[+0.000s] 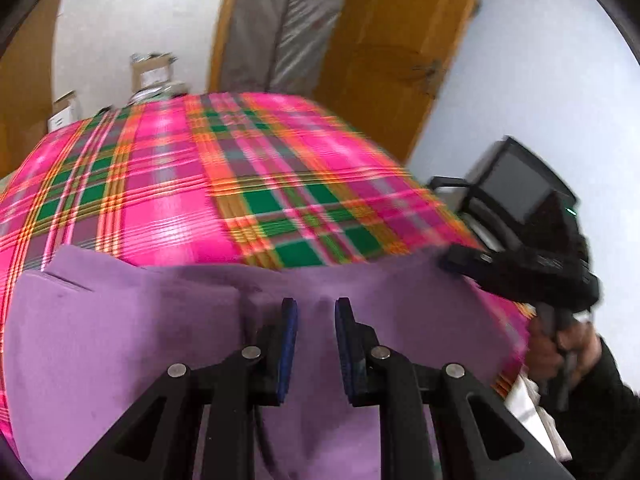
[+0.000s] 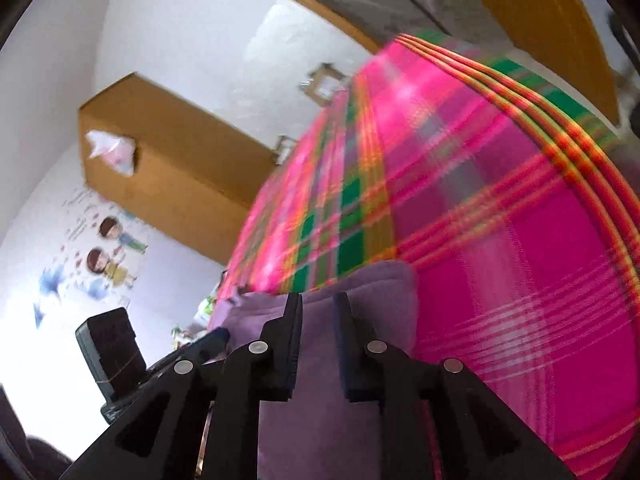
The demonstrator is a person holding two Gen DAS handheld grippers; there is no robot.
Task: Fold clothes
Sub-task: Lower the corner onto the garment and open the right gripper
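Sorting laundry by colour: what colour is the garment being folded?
Plain purple garment, clearest in the left wrist view.

No writing, label, brand or number in either view is sharp enough to read.

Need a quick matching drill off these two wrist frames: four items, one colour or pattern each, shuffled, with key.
Things:
1. garment
2. bed cover
3. cupboard
4. finger pads

Colour or pattern:
A. dark blue
B. pink, green and orange plaid
C. plain purple
D. tan brown

Pairs: 1-C, 2-B, 3-D, 4-A
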